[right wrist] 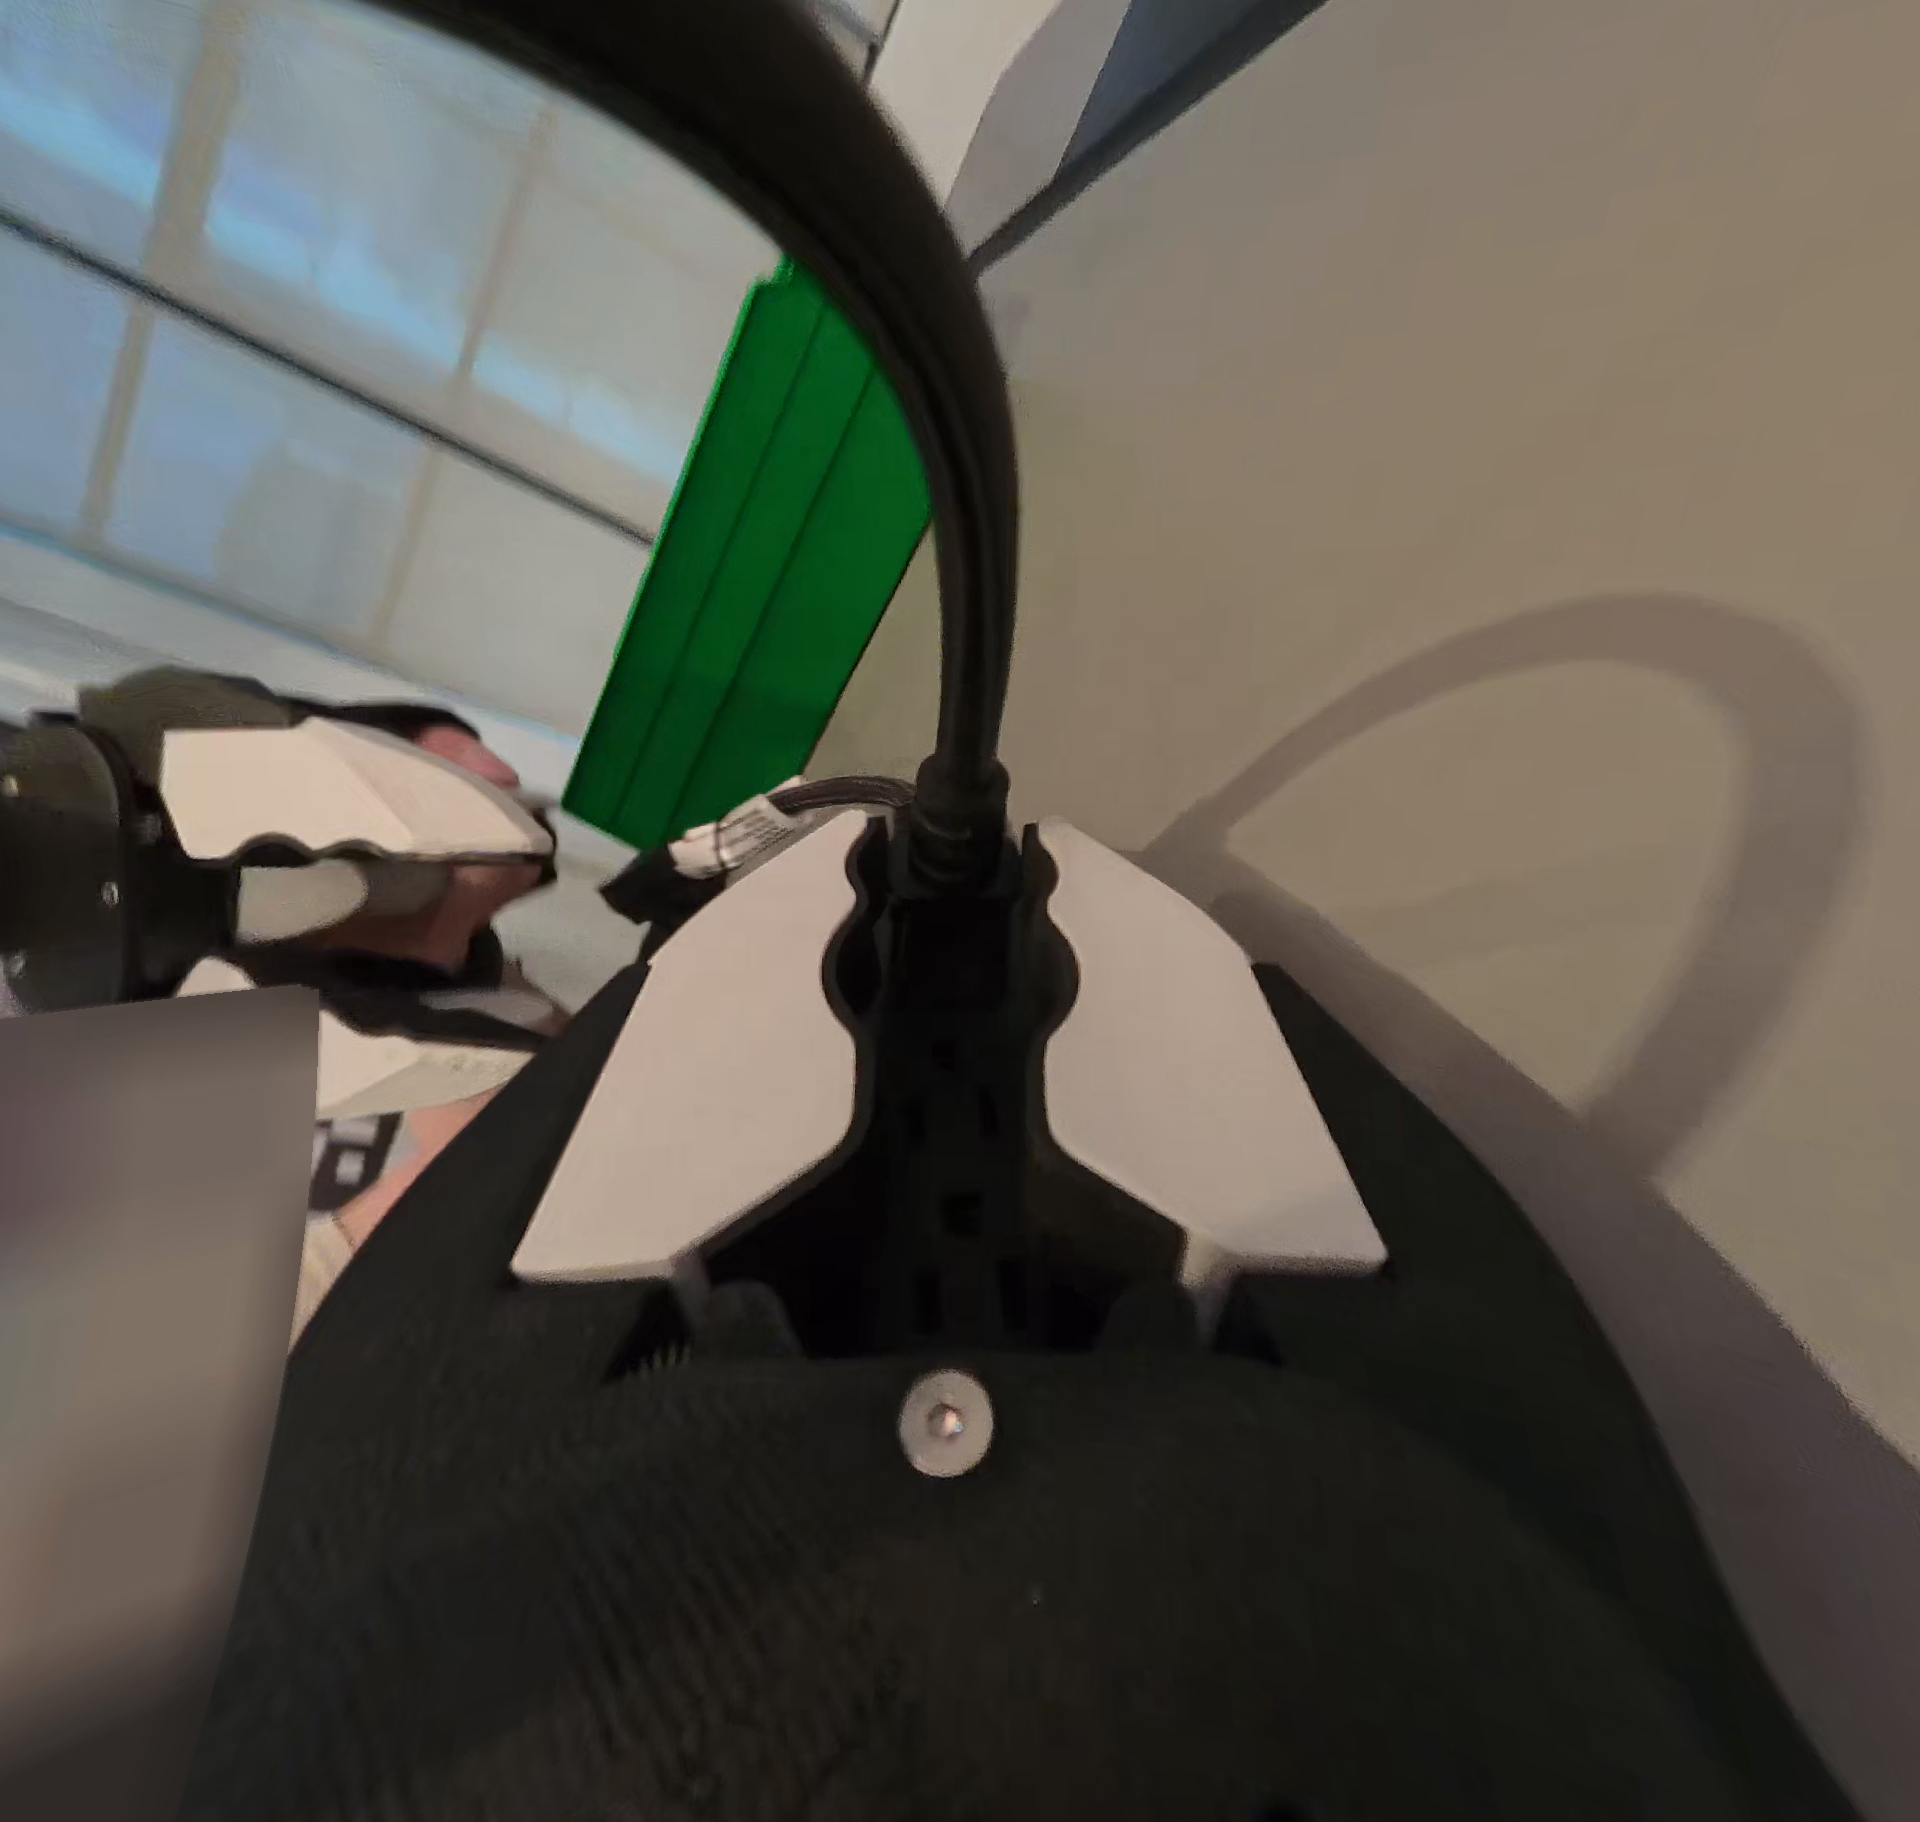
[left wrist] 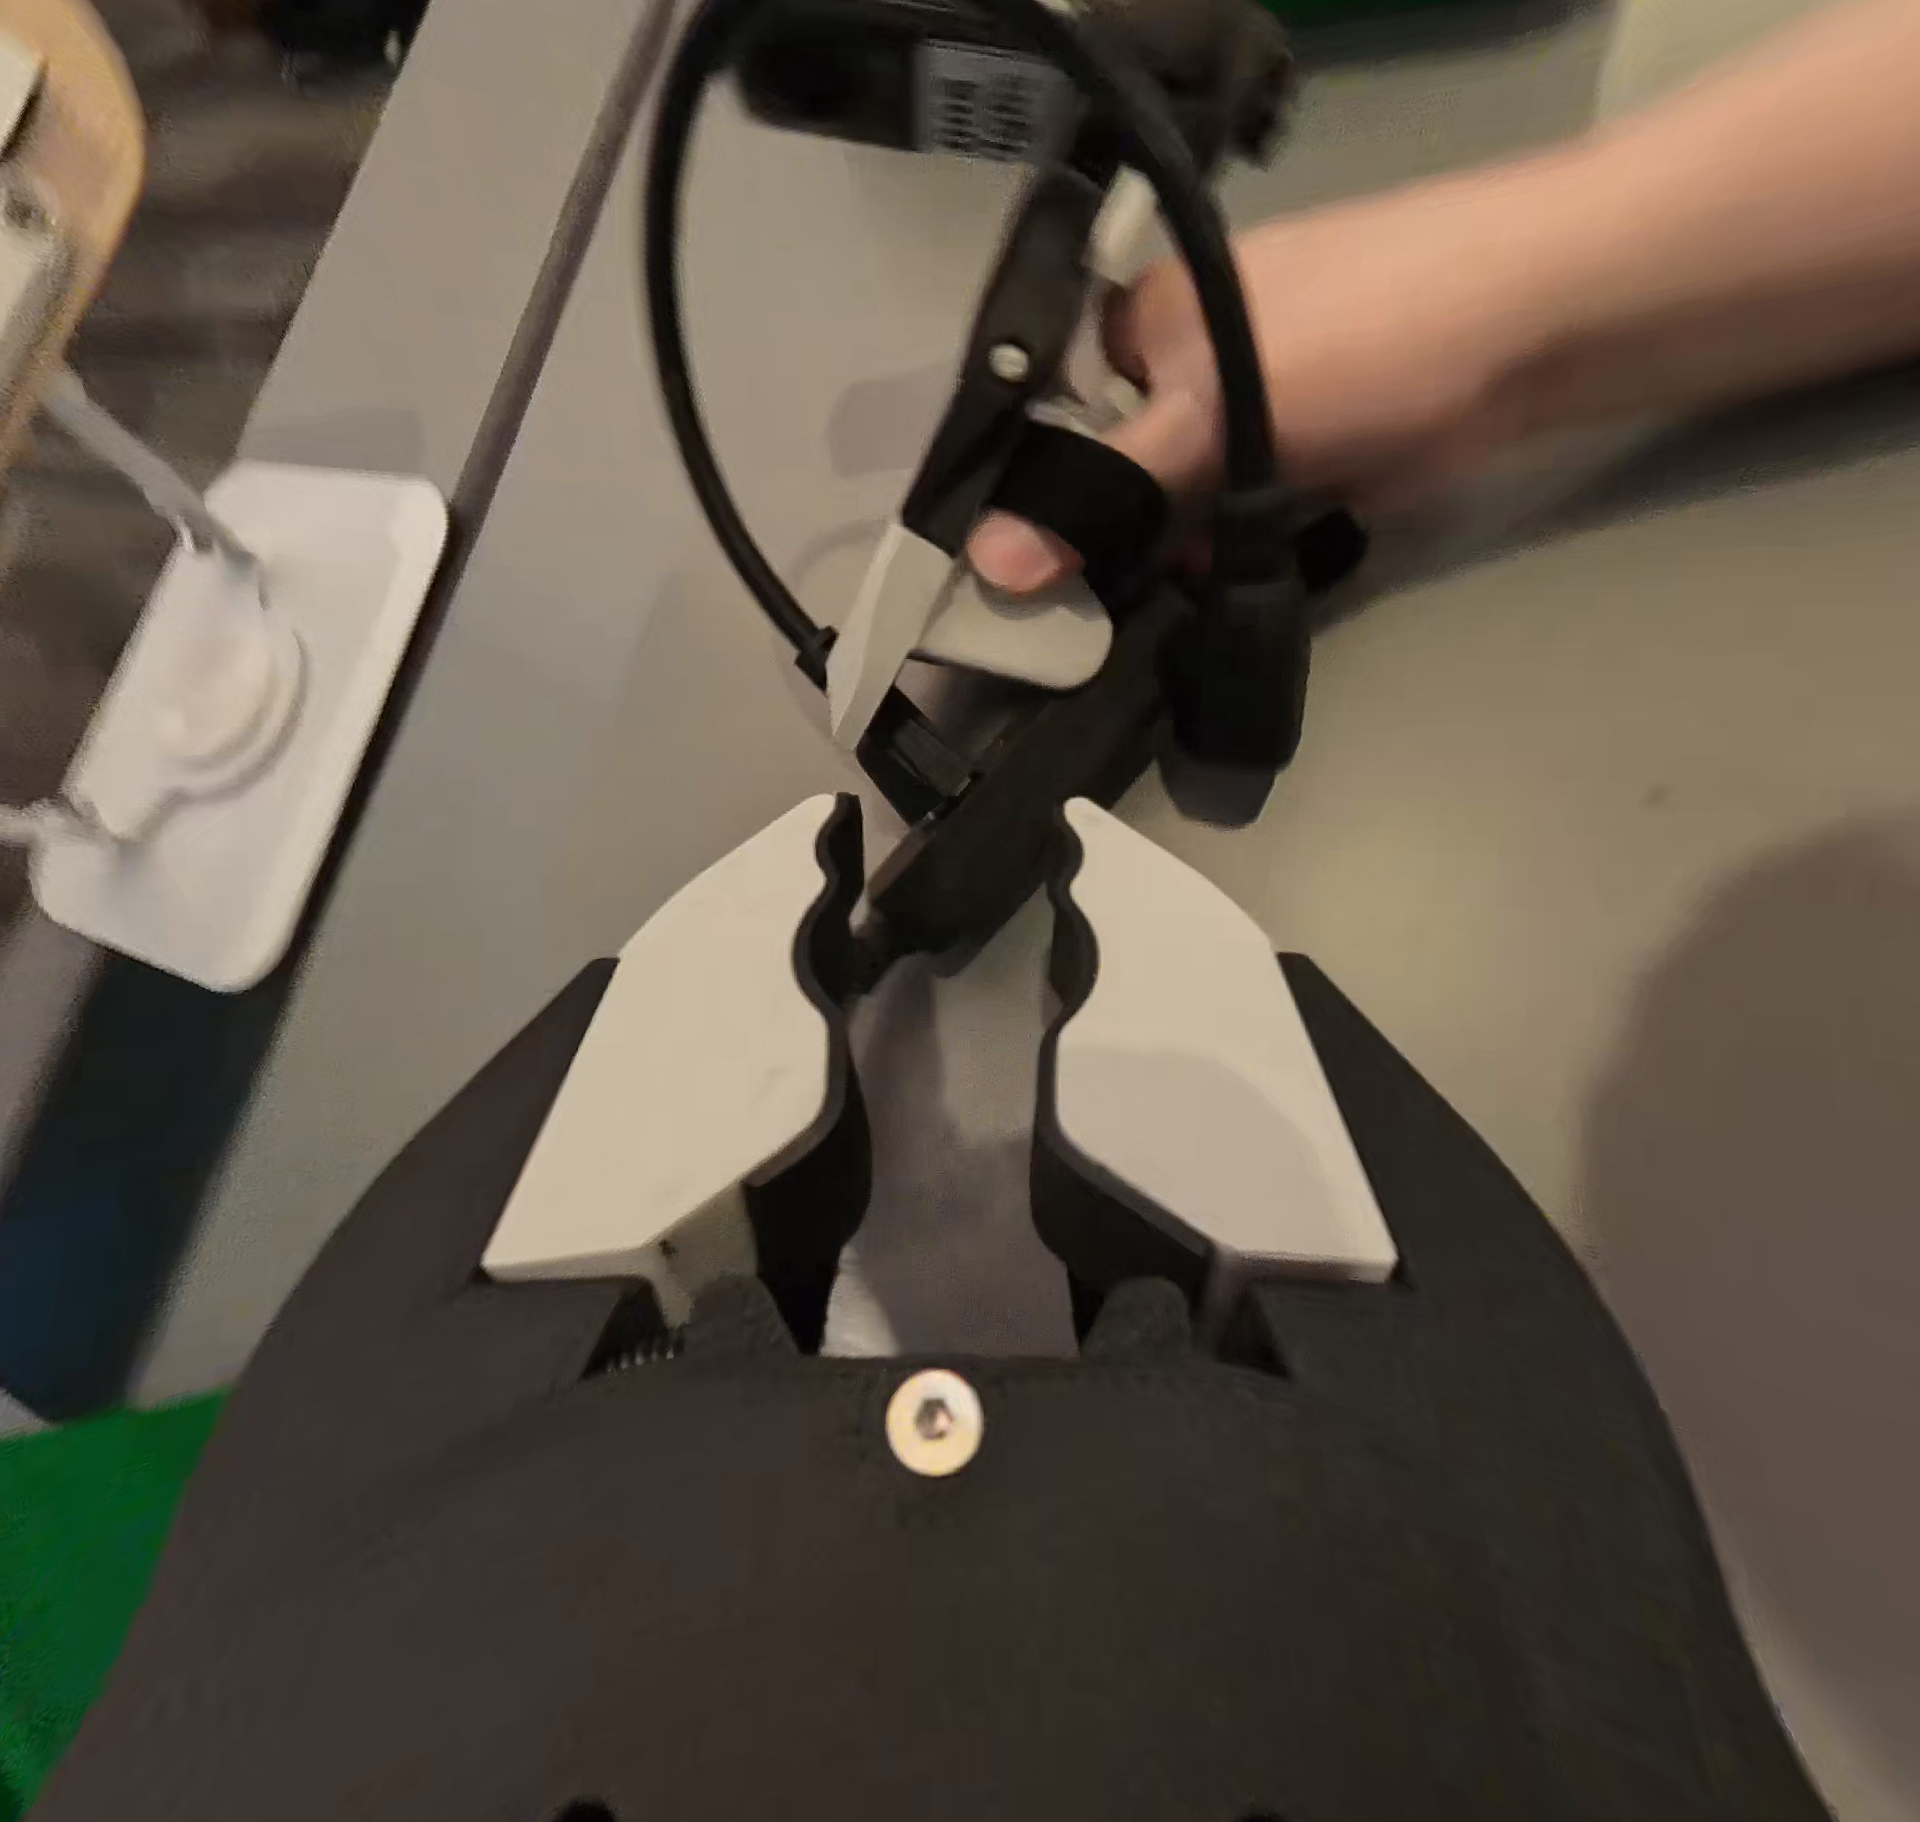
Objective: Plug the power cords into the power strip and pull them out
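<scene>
My right gripper [right wrist: 956, 837] is shut on a black plug [right wrist: 951, 951]. The plug's thick black cord [right wrist: 935, 338] leaves past the fingertips and arcs up and to the left. In the left wrist view a hand [left wrist: 1299, 370] holds the right gripper [left wrist: 862, 723] just ahead of my left gripper, with the cord [left wrist: 665, 245] looping above the table. My left gripper [left wrist: 951, 837] is open and holds nothing; its tips sit close against the right gripper's black body. The white power strip [left wrist: 239, 733] lies at the far left with a white plug in it.
A black power adapter with a label [left wrist: 935, 89] lies at the far end of the grey table [left wrist: 1558, 837]. Another black plug [left wrist: 1247, 671] rests beside the right gripper. A green panel [right wrist: 748, 567] stands beyond the table. The table's left edge runs beside the power strip.
</scene>
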